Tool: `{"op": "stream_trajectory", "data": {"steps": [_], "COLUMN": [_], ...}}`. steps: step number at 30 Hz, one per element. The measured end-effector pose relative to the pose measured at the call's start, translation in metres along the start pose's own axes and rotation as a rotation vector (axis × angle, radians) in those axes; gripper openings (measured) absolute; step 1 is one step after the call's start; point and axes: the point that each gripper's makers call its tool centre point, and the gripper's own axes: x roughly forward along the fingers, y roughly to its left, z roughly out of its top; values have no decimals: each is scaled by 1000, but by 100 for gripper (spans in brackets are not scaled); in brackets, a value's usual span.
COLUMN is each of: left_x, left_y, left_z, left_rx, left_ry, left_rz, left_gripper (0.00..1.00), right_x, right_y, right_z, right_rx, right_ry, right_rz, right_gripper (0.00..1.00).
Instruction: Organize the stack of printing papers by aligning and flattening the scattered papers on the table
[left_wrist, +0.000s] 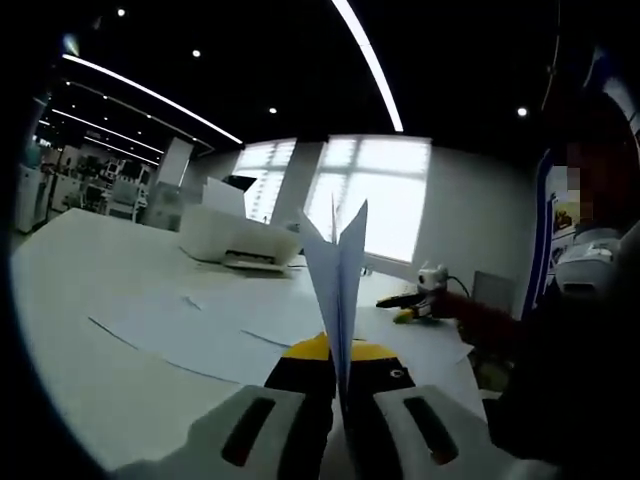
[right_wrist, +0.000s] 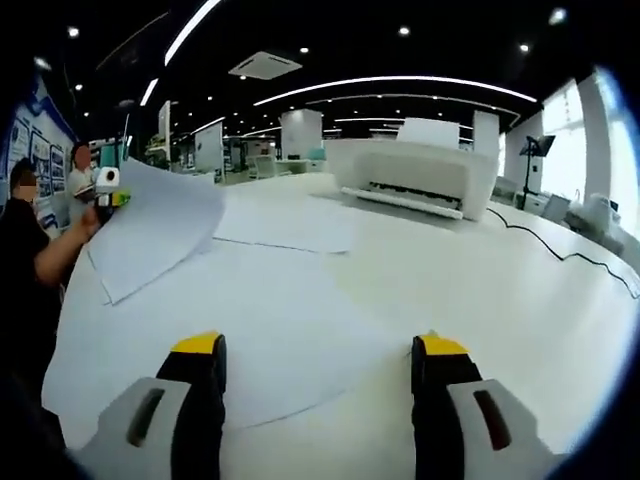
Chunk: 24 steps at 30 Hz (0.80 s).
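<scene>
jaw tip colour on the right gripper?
Yellow tips on the right gripper, black below; clearest in the right gripper view.

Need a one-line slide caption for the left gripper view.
Left gripper shut on a raised white paper sheet, above loose papers on the white table, white printer behind.

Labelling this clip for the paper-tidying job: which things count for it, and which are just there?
For the job:
- sheet clamped upright in the left tongs
- loose sheets on the table
- right tongs, open

Just there:
- printer
- black cable
</scene>
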Motion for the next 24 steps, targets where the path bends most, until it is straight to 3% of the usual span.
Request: {"op": "stream_trajectory", "data": {"steps": [10,17,24], "left_x": [0,0,0], "left_y": [-3,-2,-2], "left_z": [0,1,1], "left_rx": [0,2,3], "left_ry": [1,4,5], "left_rz": [-4,-4,-4], "left_gripper": [6,6,6], "right_x": [5,4,4], "right_y": [10,15,15], "right_z": [4,6,7], "right_rx": [-7,-18,-25], "right_ry": [-40,-46,-40], "right_rz": [19,55,63], "right_gripper": [56,27,11]}}
